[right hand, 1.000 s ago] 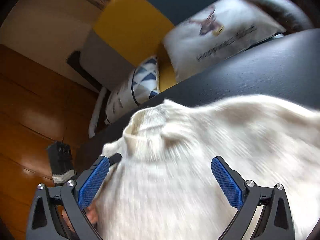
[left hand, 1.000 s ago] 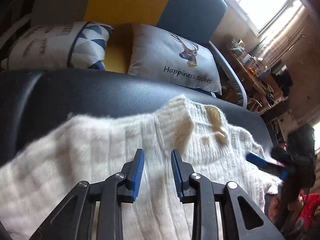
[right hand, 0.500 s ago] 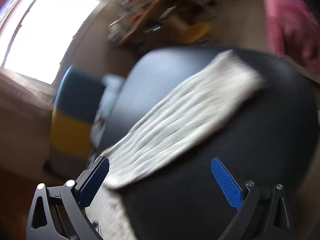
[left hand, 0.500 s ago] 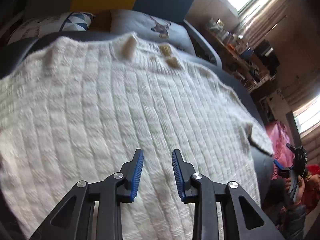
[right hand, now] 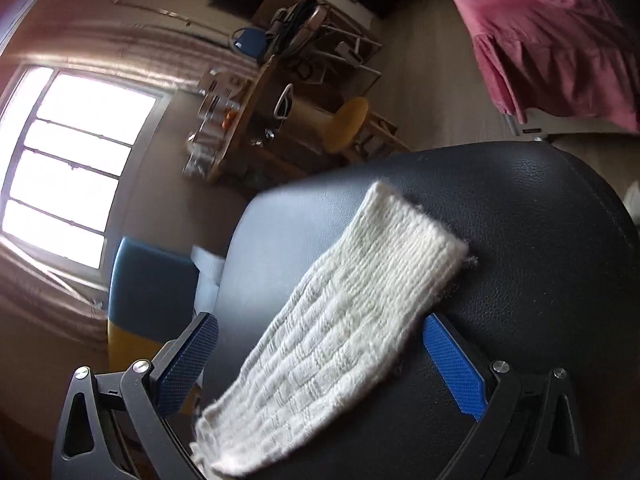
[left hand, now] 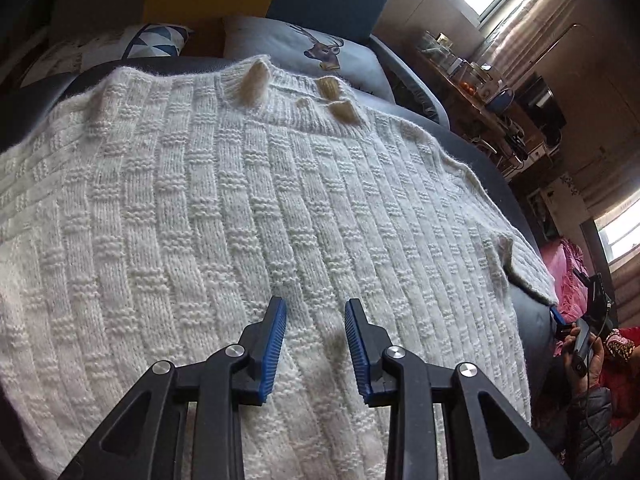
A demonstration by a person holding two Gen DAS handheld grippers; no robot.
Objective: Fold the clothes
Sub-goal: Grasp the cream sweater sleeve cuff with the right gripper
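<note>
White knit sweater (left hand: pixel 248 200) lies spread flat on a black leather surface (left hand: pixel 500 184), neckline at the far end. The left gripper (left hand: pixel 315 338) hovers over it, jaws slightly apart, gripping nothing. A deer cushion (left hand: pixel 320 56) sits behind.

Left tongs (left hand: pixel 315 338): two black plastic arms with triangular cut-outs, each ending in a finger faced with a ribbed blue pad. Round silver screw heads mark the pivots, two per arm. Right tongs (right hand: pixel 320 354): identical black frame, silver screws and triangular openings; blue pads carry a fine cross-hatched texture. In the left wrist view, the person's hand (left hand: pixel 588 354) emerges from a dark quilted sleeve (left hand: pixel 590 428) with a thin black cable alongside.
</note>
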